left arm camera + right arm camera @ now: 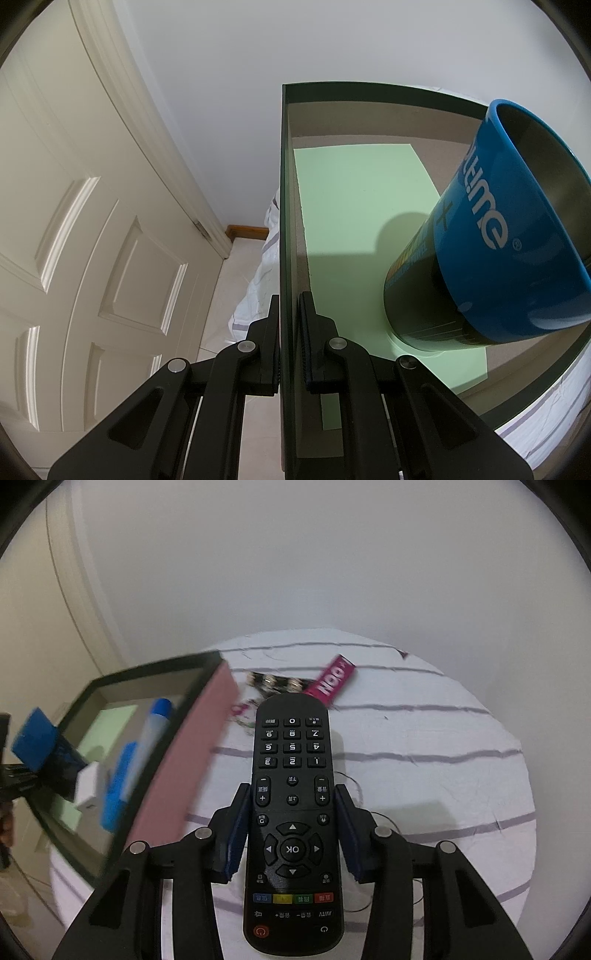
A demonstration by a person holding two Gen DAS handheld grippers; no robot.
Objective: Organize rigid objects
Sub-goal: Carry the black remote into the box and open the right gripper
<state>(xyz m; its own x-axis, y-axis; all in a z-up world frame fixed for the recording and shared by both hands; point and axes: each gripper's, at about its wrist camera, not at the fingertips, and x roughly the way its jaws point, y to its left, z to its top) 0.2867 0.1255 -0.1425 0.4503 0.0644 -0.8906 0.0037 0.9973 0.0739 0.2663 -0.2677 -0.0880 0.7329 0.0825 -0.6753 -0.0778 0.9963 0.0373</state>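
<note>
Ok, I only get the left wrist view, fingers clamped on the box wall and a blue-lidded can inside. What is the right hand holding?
Observer: A black remote, gripped at its middle between the right fingers.
Operator: Is anything in the box besides the can?
Observer: Yes, a blue-capped tube lies in the box, close to its pink side.
Operator: Anything lying outside it?
Observer: A magenta packet lies on the striped cloth, beyond the remote's far end.
</note>
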